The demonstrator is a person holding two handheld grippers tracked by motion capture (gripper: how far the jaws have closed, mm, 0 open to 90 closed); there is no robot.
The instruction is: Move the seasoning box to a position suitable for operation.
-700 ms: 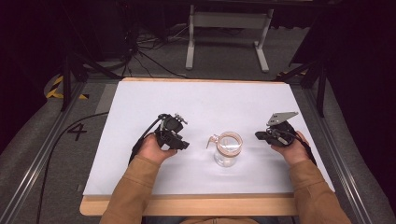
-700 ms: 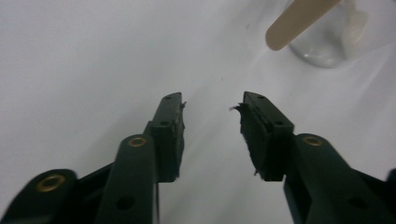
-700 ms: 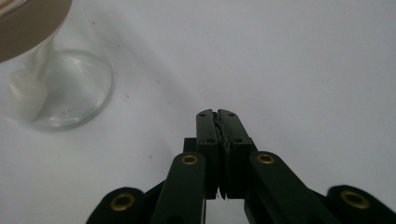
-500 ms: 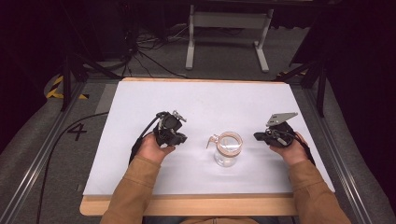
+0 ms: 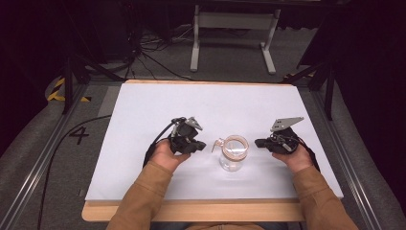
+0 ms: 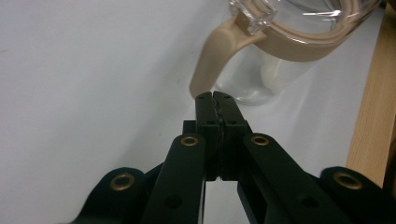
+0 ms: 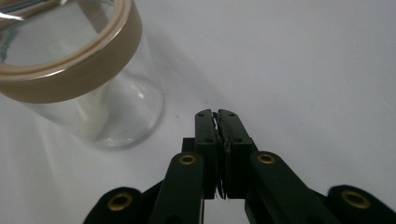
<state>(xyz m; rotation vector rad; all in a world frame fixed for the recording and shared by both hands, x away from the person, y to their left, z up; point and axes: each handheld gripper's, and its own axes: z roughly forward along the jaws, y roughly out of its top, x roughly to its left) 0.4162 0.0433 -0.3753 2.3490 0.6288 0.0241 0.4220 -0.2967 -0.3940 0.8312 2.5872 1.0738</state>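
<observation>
A clear glass jar (image 5: 233, 153) with a tan rim band and a tan handle stands upright on the white table (image 5: 143, 115). My left gripper (image 5: 200, 145) is just left of it, shut, with nothing between its jaws. In the left gripper view the shut tips (image 6: 215, 99) sit close below the end of the jar's tan handle (image 6: 210, 65); whether they touch it I cannot tell. My right gripper (image 5: 261, 143) is to the right of the jar, shut and holding nothing. In the right gripper view its tips (image 7: 216, 115) stand a little apart from the jar (image 7: 79, 79).
The wooden front edge (image 5: 191, 211) of the table runs below my forearms. A metal stand (image 5: 234, 28) and cables lie on the dark floor behind the table. A black cable (image 5: 57, 143) trails off the table's left side.
</observation>
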